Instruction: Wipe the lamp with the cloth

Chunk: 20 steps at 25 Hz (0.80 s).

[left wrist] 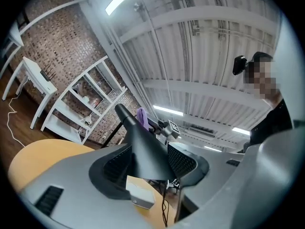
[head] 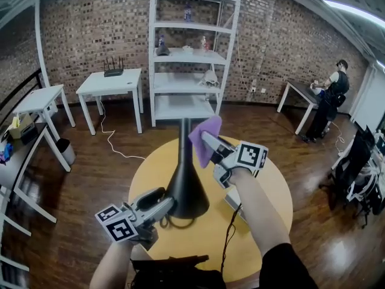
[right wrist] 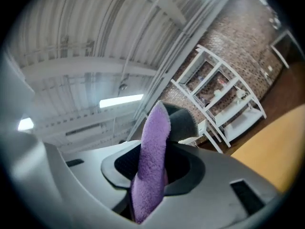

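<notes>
Two grippers staged: left gripper (head: 163, 206) jaws spread wide astride lamp (head: 186, 191) cone base on counter (head: 267, 191), no clamp visible. Right gripper (head: 208, 139) clenched on purple cloth (head: 201, 152), just beside stem. Likely wipe starting. Next: brace base, press cloth, stroke down.

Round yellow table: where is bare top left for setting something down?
Bare: the yellow table's left rim strip beside the black cone-shaped lamp, and its right edge beyond the right forearm. Crowded: near centre, with left tongs, small white box and black cable.
</notes>
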Motion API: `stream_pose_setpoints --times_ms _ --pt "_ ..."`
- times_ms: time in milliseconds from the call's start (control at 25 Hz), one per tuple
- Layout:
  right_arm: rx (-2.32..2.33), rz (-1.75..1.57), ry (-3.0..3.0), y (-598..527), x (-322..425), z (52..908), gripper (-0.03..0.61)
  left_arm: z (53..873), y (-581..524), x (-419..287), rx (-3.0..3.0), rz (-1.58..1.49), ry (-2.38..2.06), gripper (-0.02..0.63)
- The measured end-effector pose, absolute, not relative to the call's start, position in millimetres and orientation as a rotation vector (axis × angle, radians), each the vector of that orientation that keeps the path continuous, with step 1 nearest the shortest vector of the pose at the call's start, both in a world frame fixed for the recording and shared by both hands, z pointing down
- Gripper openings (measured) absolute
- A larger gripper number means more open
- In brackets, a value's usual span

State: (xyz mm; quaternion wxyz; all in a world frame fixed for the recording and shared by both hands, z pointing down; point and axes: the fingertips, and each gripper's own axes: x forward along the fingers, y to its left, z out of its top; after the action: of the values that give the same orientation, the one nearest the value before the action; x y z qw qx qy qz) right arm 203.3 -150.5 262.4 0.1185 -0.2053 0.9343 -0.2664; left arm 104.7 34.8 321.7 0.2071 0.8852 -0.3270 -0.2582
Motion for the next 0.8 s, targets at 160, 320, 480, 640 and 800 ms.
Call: stream_pose_setpoints --times_ms 160,320,480,640,800 --pt "-0.516 -1.285 2.388 -214.2 199.4 281.3 0.123 323.9 33.3 108.6 2.489 -0.688 -0.91 0.221" --pt "-0.31 -1.366 2.39 -201.1 177.4 297.3 0.123 324.8 34.5 104.7 2.492 -0.676 -0.896 0.222" --pt "-0.214 -1.302 2.493 -175.9 173.9 299.6 0.121 322.0 33.3 99.2 2.5 -0.684 -0.882 0.222" --pt "-0.113 -1.259 2.648 -144.4 173.2 309.6 0.121 326.2 33.9 98.1 2.51 -0.669 -0.88 0.221" --pt "0.115 -1.272 2.741 -103.3 177.2 319.8 0.121 320.4 33.1 98.7 2.53 -0.661 -0.887 0.221"
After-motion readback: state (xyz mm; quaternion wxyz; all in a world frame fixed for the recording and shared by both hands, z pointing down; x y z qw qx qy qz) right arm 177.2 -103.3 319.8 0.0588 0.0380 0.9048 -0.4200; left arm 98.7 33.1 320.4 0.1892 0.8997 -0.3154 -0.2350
